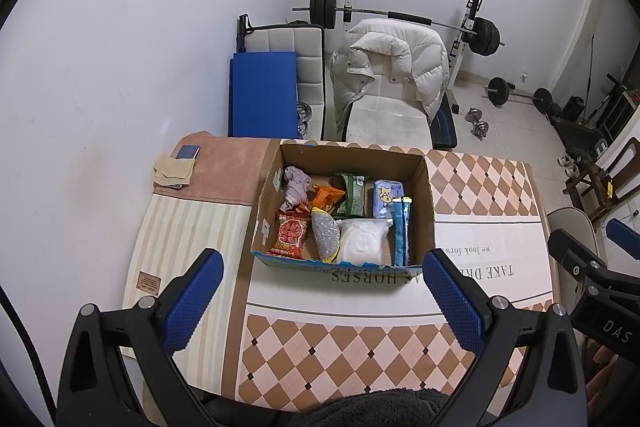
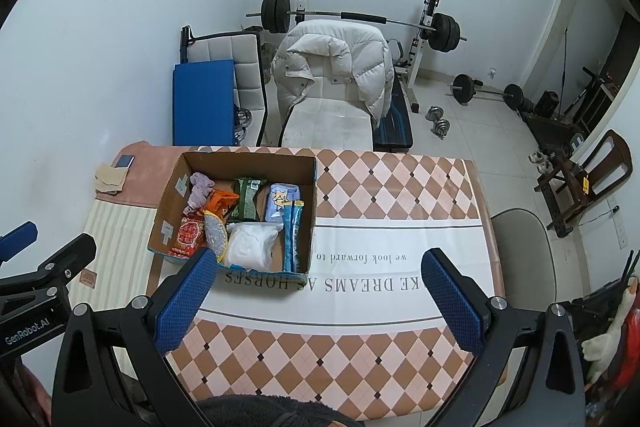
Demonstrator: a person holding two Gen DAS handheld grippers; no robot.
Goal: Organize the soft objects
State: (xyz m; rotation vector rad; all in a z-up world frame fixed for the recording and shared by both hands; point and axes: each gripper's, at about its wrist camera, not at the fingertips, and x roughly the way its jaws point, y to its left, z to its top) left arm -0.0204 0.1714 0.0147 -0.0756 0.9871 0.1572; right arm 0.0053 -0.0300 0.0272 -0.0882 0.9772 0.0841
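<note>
An open cardboard box [image 1: 424,195] [image 2: 308,195] stands on the checkered tablecloth [image 1: 360,343] [image 2: 380,307]. Inside lie a white soft bag [image 1: 362,241] [image 2: 252,245], a red snack pack [image 1: 291,234] [image 2: 188,235], a grey scrubber [image 1: 325,234], an orange pack [image 1: 326,197], a green pack [image 1: 352,197] [image 2: 249,201], a pale blue pack [image 1: 386,197] [image 2: 282,201], a blue strip pack [image 1: 401,231] [image 2: 293,235] and a mauve cloth [image 1: 296,185] [image 2: 200,189]. My left gripper [image 1: 322,287] is open and empty above the box's near edge. My right gripper [image 2: 320,287] is open and empty to the right of the box.
A beige cloth [image 1: 174,169] [image 2: 110,177] and a phone [image 1: 188,152] lie on a pink mat at the far left. A striped mat [image 1: 188,247] covers the left side. A chair with a white jacket [image 1: 392,67] and a barbell rack stand behind the table.
</note>
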